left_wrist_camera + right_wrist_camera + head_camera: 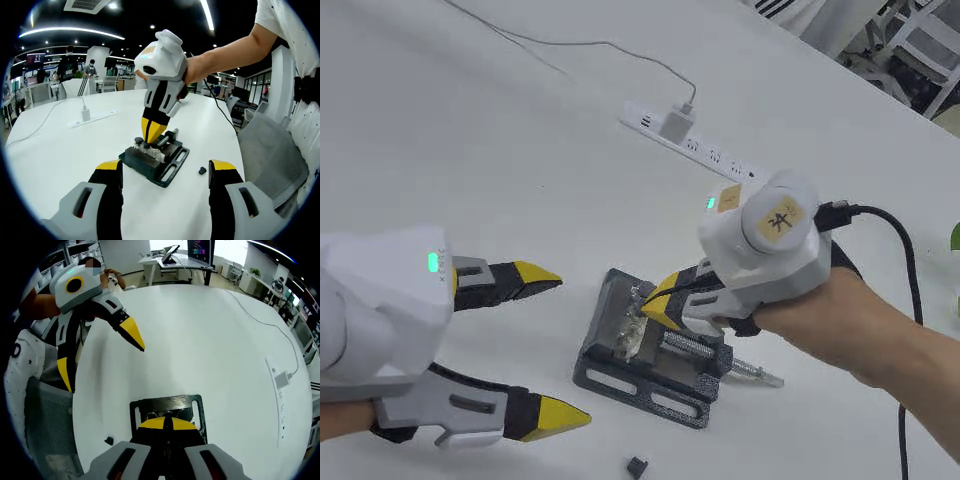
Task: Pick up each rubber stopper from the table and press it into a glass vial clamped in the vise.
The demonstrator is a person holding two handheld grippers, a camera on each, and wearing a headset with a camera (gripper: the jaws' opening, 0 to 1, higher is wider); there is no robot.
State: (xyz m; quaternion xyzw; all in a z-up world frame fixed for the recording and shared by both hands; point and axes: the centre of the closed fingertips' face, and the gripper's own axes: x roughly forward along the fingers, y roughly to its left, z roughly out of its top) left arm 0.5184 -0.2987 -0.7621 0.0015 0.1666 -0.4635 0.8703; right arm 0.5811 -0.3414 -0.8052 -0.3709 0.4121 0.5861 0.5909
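Status: right gripper has its jaws clenched together, tips pointing down onto the tops of the glass vials held in the vise. I cannot tell whether a stopper sits between the tips; they cover the spot. In the left gripper view the vials just to the side of those tips appear to carry dark tops, so I judge part of the pressing is done; the count is unreadable.

Left gripper is released, jaws spread wide, holding nothing, hovering above the table. The vise lies straight ahead of it, near but apart.

Left to do: one small dark rubber stopper lies loose on the table, ahead and to the right of the left gripper's right jaw, just beyond the vise's near corner. From the right gripper it is down and to the left, well clear of the vise base. I judge this one needs picking and pressing after the current press.

Room: open white surface all round the left gripper. The power strip and its cable lie far beyond the vise, no obstruction. The vise screw handle sticks out beneath the right gripper's body; I would watch it when lifting away. The near table edge is close behind the stopper.
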